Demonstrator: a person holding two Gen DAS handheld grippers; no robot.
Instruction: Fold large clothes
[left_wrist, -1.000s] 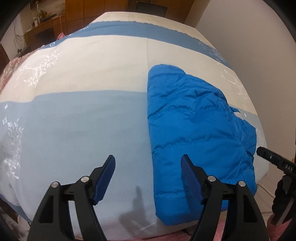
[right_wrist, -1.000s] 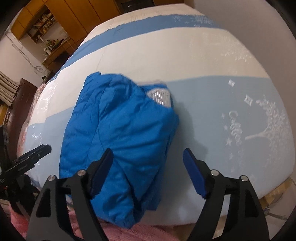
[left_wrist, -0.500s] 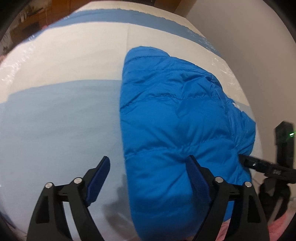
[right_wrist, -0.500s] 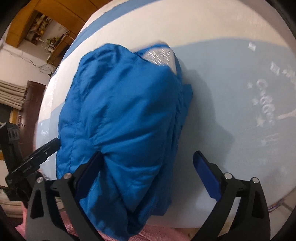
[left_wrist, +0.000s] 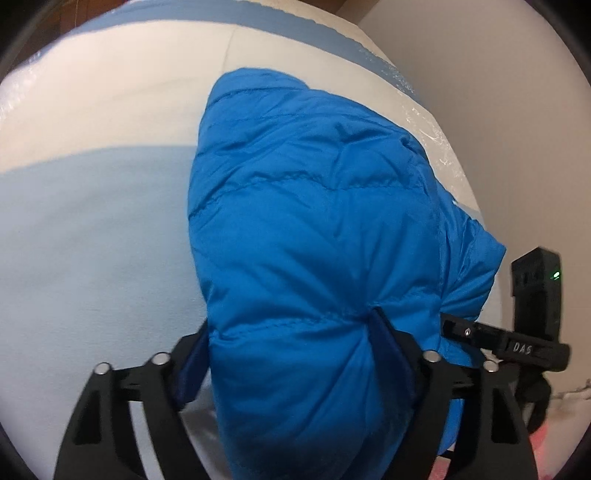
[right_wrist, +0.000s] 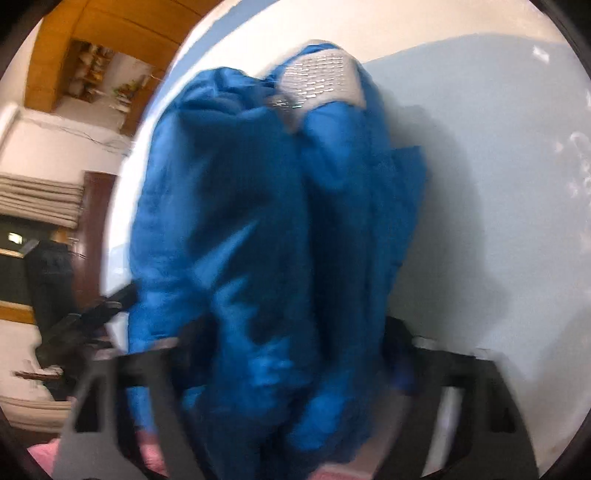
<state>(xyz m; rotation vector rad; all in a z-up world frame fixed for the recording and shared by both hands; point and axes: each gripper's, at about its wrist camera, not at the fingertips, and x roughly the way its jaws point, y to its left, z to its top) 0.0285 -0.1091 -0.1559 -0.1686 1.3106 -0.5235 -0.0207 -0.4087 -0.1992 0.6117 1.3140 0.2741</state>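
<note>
A folded blue puffer jacket (left_wrist: 314, 229) lies on a bed with a blue-and-white striped cover (left_wrist: 92, 229). My left gripper (left_wrist: 291, 347) has its fingers pressed into the jacket's near edge, one on each side of a bunched fold. In the right wrist view the jacket (right_wrist: 266, 221) shows a silver lining patch (right_wrist: 321, 77) at its far end. My right gripper (right_wrist: 295, 354) straddles the jacket's near end with fabric bulging between the fingers; this view is blurred. The right gripper's body (left_wrist: 517, 343) shows at the right of the left wrist view.
A pale wall (left_wrist: 498, 92) runs along the bed's right side. Wooden cabinets and shelves (right_wrist: 92, 62) stand beyond the bed. A pink cloth (right_wrist: 40, 454) lies at the bed's near edge. A dark tripod-like stand (right_wrist: 51, 280) stands at the left.
Both grippers moved forward onto the jacket's near end and closed in on it; one second ago they were wide open and short of it. The fabric now bunches between the fingers.
</note>
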